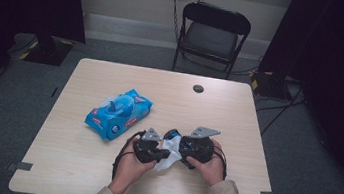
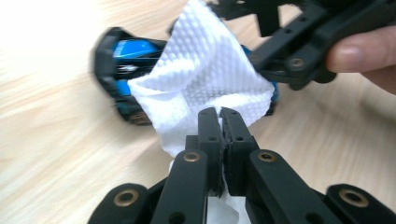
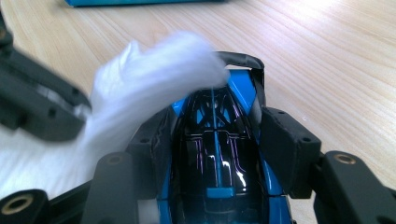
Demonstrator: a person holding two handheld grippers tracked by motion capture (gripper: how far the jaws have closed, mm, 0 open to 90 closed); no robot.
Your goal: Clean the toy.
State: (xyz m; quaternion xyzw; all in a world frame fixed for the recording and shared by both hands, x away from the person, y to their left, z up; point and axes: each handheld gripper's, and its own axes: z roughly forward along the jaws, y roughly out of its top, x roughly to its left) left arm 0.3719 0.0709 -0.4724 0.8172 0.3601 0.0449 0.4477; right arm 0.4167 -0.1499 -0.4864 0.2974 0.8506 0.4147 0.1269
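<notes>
Here, left to right —
Pack: the blue plastic wet-wipe pack (image 1: 118,113) lies on the pale wooden table (image 1: 75,165), well left of the work; it needs no touching for this step.
Left gripper: the left gripper (image 2: 219,114) has its jaws pressed together on a white embossed wet wipe (image 2: 205,79); the grip sits near the wipe's lower edge, so most of the sheet is free to drape.
Wipe: it lies over one end of the toy car — blurred in the right gripper view, so probably moving.
Car: the blue and black toy car (image 3: 219,158) sits near the table's front edge, clamped across its sides by the right gripper (image 3: 217,154).
Doing it well: likely short strokes along the body, light pressure, car held steady so it does not twist between the jaws.
</notes>
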